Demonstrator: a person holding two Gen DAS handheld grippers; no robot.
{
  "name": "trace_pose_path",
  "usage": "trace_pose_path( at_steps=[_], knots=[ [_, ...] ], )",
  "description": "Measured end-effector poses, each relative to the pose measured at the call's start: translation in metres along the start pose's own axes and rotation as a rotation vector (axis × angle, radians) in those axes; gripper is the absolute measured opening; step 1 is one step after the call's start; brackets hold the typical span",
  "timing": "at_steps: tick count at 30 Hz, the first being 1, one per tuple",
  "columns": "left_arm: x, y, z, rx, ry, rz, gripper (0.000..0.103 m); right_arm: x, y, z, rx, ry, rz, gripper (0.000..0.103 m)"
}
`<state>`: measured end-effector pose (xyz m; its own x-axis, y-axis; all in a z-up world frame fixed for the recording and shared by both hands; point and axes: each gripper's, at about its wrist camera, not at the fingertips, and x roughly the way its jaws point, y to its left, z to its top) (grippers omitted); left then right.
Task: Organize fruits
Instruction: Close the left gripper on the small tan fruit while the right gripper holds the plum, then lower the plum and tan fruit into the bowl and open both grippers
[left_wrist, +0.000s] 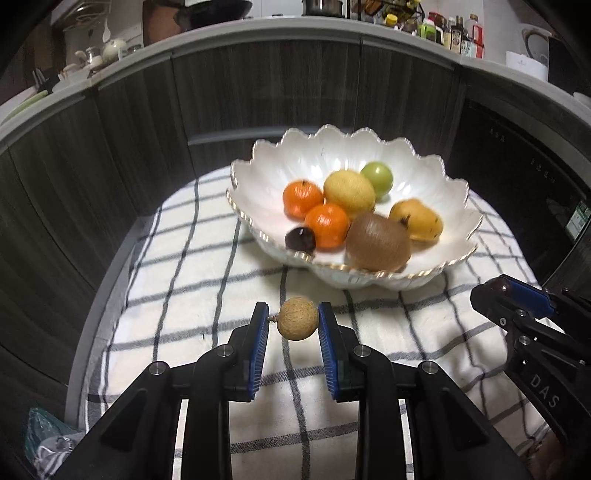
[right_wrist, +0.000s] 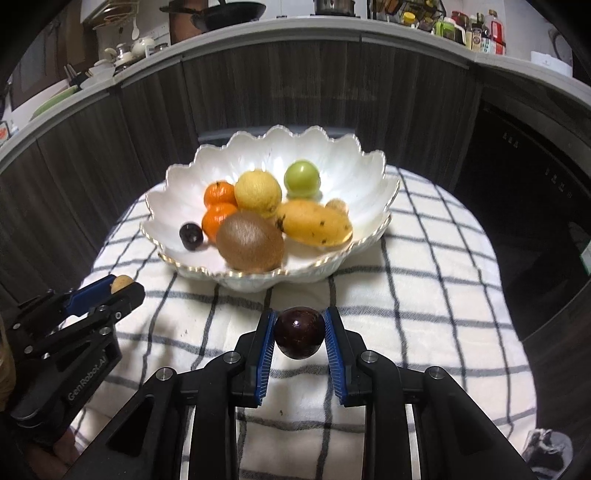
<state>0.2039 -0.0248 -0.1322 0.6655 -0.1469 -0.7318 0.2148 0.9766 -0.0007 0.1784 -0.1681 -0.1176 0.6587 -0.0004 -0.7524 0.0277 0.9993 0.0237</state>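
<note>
My left gripper (left_wrist: 294, 320) is shut on a small tan round fruit (left_wrist: 297, 318), held above the checked cloth in front of the bowl. My right gripper (right_wrist: 300, 328) is shut on a dark purple round fruit (right_wrist: 299, 334), also lifted off the cloth. The white scalloped bowl (right_wrist: 177, 192) with a gold rim holds two oranges (right_wrist: 218, 218), a lemon (right_wrist: 258, 192), a green fruit (right_wrist: 301, 178), a kiwi (right_wrist: 250, 240), a yellow spotted mango (right_wrist: 314, 222) and a small dark fruit (right_wrist: 191, 235). In the right wrist view the left gripper (right_wrist: 122, 286) shows at the left with the tan fruit.
A white cloth with dark checks (right_wrist: 424, 295) covers the round table. Dark wood panels (left_wrist: 129, 155) curve close behind the bowl. A counter above carries bottles (right_wrist: 476, 31), pans and crockery. A dark appliance front (right_wrist: 535, 184) stands at the right.
</note>
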Motion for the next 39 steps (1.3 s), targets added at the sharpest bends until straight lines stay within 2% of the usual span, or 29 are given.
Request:
trace_pose_path(
  at_steps=[8,13,19,31,34,35,36,38,39],
  knots=[
    [-0.01,-0.007,0.038,0.018,-0.08,-0.026,0.027,-0.004,-0.01,0.032,-0.01,-0.05,0.006,0.028],
    [0.0,-0.006,0.06,0.008,-0.086,-0.056,0.027,0.005,-0.012,0.054,-0.009,-0.06,0.019,0.028],
    [0.021,-0.006,0.07,0.011,-0.063,-0.064,0.027,0.023,-0.01,0.061,-0.006,-0.036,0.027,0.028],
    [0.049,-0.005,0.067,0.011,0.001,-0.08,0.027,0.047,-0.009,0.059,0.007,0.011,0.031,0.028],
    [0.049,-0.004,0.067,0.003,0.006,-0.076,0.038,0.047,-0.01,0.06,0.016,0.015,0.024,0.03],
    [0.048,-0.004,0.067,0.003,0.005,-0.07,0.046,0.047,-0.01,0.06,0.016,0.015,0.024,0.03],
    [0.048,-0.004,0.066,0.003,0.003,-0.065,0.052,0.046,-0.01,0.061,0.012,0.014,0.019,0.033],
    [0.047,-0.003,0.066,0.002,0.006,-0.061,0.055,0.045,-0.01,0.06,0.012,0.009,0.007,0.05],
    [0.046,-0.002,0.066,0.0,0.006,-0.055,0.058,0.042,-0.01,0.06,0.016,-0.001,-0.002,0.065]
  ],
)
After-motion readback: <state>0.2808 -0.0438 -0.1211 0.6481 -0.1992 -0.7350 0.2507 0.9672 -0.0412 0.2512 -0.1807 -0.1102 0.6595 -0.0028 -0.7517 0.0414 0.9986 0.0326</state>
